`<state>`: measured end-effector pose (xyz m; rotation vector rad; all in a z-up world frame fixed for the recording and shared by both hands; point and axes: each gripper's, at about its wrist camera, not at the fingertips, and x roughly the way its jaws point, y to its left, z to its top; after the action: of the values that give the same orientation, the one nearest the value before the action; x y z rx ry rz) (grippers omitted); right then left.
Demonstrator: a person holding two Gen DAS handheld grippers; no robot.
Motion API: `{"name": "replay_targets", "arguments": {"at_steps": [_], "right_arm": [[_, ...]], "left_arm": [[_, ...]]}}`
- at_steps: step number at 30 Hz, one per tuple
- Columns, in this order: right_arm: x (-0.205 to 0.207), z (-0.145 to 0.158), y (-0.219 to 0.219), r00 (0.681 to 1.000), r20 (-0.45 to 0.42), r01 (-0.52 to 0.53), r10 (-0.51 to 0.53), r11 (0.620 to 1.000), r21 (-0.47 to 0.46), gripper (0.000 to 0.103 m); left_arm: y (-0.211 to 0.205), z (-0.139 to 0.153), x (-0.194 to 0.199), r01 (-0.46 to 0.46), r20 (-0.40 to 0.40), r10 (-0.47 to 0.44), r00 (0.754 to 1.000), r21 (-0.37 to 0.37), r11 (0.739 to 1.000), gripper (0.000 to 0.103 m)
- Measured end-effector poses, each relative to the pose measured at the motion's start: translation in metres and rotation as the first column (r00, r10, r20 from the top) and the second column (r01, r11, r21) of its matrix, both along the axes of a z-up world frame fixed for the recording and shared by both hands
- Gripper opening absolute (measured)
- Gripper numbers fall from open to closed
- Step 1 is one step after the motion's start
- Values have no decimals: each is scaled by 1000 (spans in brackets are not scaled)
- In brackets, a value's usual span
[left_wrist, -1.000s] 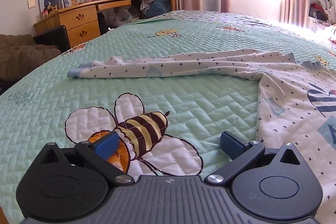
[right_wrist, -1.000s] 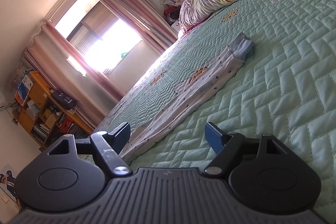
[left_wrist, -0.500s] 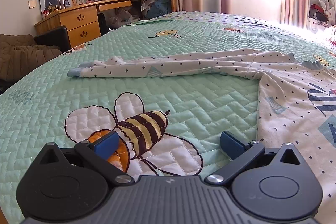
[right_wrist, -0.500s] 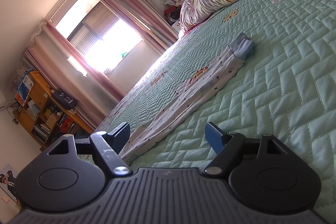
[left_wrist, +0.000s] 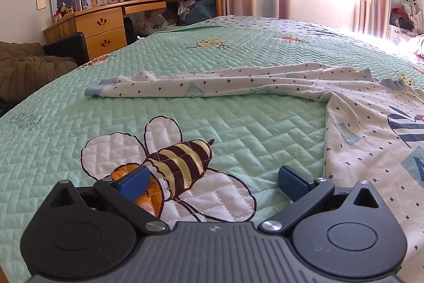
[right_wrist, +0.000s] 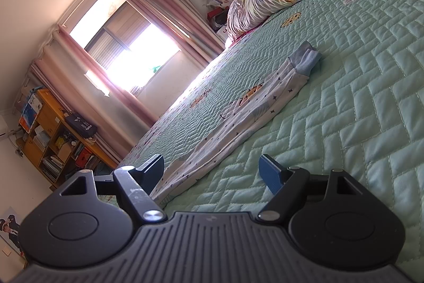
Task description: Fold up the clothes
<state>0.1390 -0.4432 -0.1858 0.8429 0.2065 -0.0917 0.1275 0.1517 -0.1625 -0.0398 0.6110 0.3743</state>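
No change from a second ago: both grippers unmoved. Left gripper (left_wrist: pixel 212 178) released, jaws wide over the bee print (left_wrist: pixel 169 163) on the green quilt (left_wrist: pixel 238 49). Star-print pyjama top (left_wrist: pixel 371 129) lies right of the bee, sleeve (left_wrist: pixel 201 86) stretched beyond it. Right gripper (right_wrist: pixel 212 171) released, empty, at its other sleeve (right_wrist: pixel 265 108); bare quilt rightward.

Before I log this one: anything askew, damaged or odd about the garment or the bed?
Nothing stands out. The star-print garment lies flat on the green quilt, one sleeve stretched out sideways, unfolded as expected. No tears or stains show. Both the left gripper and the right gripper are open and empty.
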Motion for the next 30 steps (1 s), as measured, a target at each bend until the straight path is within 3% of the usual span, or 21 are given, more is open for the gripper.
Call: {"name": "replay_targets", "arguments": {"at_steps": [30], "right_arm": [[-1,1,2,1000,-1,1,-1,1000,-1,80]], "left_arm": [[0,-1,1,-1,3,1,1000,16,1000,103]]}}
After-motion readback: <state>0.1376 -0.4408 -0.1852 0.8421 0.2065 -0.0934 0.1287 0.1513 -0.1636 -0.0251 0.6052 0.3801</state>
